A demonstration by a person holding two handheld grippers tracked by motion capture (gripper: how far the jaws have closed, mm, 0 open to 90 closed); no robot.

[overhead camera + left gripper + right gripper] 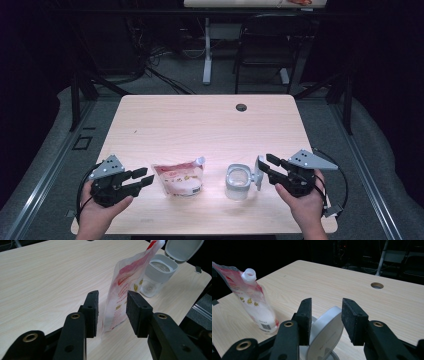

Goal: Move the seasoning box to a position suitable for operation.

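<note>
Centrally, upright pouch beside open-lidded jar.

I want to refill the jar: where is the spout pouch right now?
In the high view the pouch stands near the table's front edge, left of centre, between the left tool and the open-lidded clear jar.

The red-and-white pouch carries print and a barcode, but none of it is legible.
</note>
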